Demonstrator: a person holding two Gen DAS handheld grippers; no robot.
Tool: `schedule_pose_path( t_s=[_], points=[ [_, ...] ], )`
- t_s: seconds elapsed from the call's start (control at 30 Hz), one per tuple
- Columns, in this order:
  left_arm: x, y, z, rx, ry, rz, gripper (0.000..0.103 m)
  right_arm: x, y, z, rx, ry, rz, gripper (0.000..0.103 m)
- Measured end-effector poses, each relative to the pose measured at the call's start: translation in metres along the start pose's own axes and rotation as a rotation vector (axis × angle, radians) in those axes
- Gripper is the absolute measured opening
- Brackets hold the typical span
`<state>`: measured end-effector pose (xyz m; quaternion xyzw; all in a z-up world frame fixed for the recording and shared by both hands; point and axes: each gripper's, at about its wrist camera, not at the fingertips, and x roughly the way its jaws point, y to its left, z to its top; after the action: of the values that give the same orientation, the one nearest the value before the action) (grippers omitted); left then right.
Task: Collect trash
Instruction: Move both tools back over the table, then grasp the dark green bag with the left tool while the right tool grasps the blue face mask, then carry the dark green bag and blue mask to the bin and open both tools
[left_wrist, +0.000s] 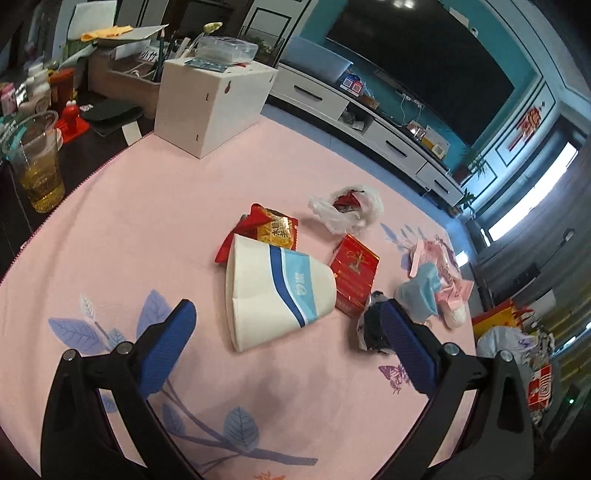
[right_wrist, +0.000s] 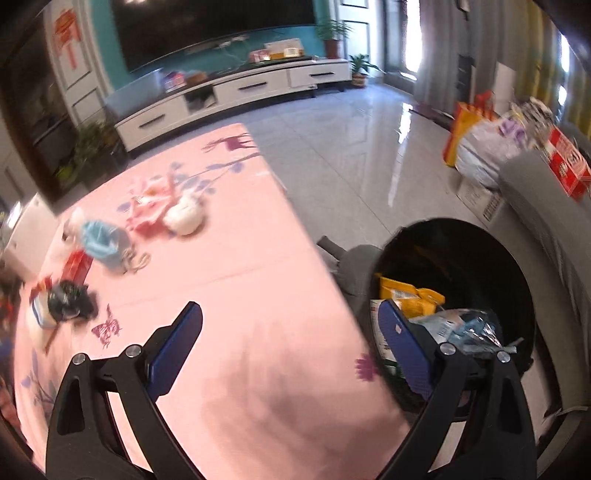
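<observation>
Trash lies scattered on the pink tablecloth (left_wrist: 147, 221). A crushed white paper cup (left_wrist: 273, 291) with a blue band lies on its side just ahead of my open left gripper (left_wrist: 288, 314). Behind it are a red snack wrapper (left_wrist: 266, 225), a red carton (left_wrist: 354, 273) and a white plastic bag (left_wrist: 347, 210). A dark crumpled wrapper (left_wrist: 371, 325) touches the right finger; a blue face mask (left_wrist: 421, 291) and pink wrappers (left_wrist: 447, 269) lie beyond. My right gripper (right_wrist: 291, 317) is open and empty over the table edge, beside a black trash bin (right_wrist: 454, 295) holding yellow and blue packaging.
A white box (left_wrist: 214, 107) and a plastic cup of yellow drink (left_wrist: 37, 162) stand at the table's far left among clutter. Bags (right_wrist: 487, 147) sit on the tiled floor past the bin. A TV cabinet (right_wrist: 236, 92) runs along the far wall. A grey sofa arm (right_wrist: 546, 229) flanks the bin.
</observation>
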<state>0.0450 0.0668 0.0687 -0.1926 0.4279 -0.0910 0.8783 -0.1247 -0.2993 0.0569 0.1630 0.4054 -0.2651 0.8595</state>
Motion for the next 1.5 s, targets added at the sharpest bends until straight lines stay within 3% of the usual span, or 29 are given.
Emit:
schedule_pose_path(
  t_s=[0.13, 0.33, 0.5, 0.67, 0.73, 0.87, 1.03, 1.13, 1.17, 1.27, 1.33, 1.4, 1.5],
  points=[
    [0.014, -0.017, -0.003, 0.030, 0.056, -0.083, 0.099, 0.000, 0.027, 0.010, -0.048, -0.013, 0.014, 0.094],
    [0.040, -0.053, -0.009, 0.127, 0.114, -0.157, 0.097, -0.001, 0.079, 0.052, -0.089, 0.005, 0.164, 0.094],
    [0.056, -0.063, -0.008, 0.130, 0.163, -0.132, 0.081, -0.001, 0.123, 0.091, -0.079, -0.054, 0.269, 0.094],
    [0.072, -0.081, -0.006, 0.180, 0.170, -0.131, 0.079, 0.036, 0.151, 0.102, -0.021, -0.030, 0.291, 0.092],
    [0.082, -0.087, -0.009, 0.197, 0.196, -0.134, 0.079, 0.058, 0.163, 0.104, -0.030, 0.020, 0.260, 0.082],
    [0.098, -0.096, -0.017, 0.215, 0.230, -0.145, 0.078, 0.092, 0.183, 0.095, -0.101, 0.113, 0.286, 0.077],
    [0.114, -0.102, -0.027, 0.204, 0.275, -0.150, 0.064, 0.118, 0.193, 0.084, -0.102, 0.222, 0.344, 0.067],
    [0.116, -0.105, -0.031, 0.212, 0.283, -0.155, 0.059, 0.126, 0.197, 0.079, -0.115, 0.238, 0.343, 0.061],
    [0.115, -0.105, -0.031, 0.215, 0.275, -0.153, 0.050, 0.128, 0.198, 0.078, -0.123, 0.244, 0.340, 0.060],
    [0.115, -0.102, -0.032, 0.204, 0.276, -0.158, 0.047, 0.134, 0.202, 0.074, -0.144, 0.271, 0.357, 0.046],
    [0.112, -0.099, -0.035, 0.190, 0.268, -0.156, 0.044, 0.136, 0.205, 0.071, -0.168, 0.276, 0.348, 0.025],
    [0.106, -0.096, -0.037, 0.174, 0.263, -0.146, 0.042, 0.133, 0.206, 0.069, -0.186, 0.262, 0.343, 0.016],
    [0.089, -0.091, -0.042, 0.148, 0.247, -0.159, 0.041, 0.115, 0.201, 0.066, -0.180, 0.226, 0.357, 0.012]
  ],
)
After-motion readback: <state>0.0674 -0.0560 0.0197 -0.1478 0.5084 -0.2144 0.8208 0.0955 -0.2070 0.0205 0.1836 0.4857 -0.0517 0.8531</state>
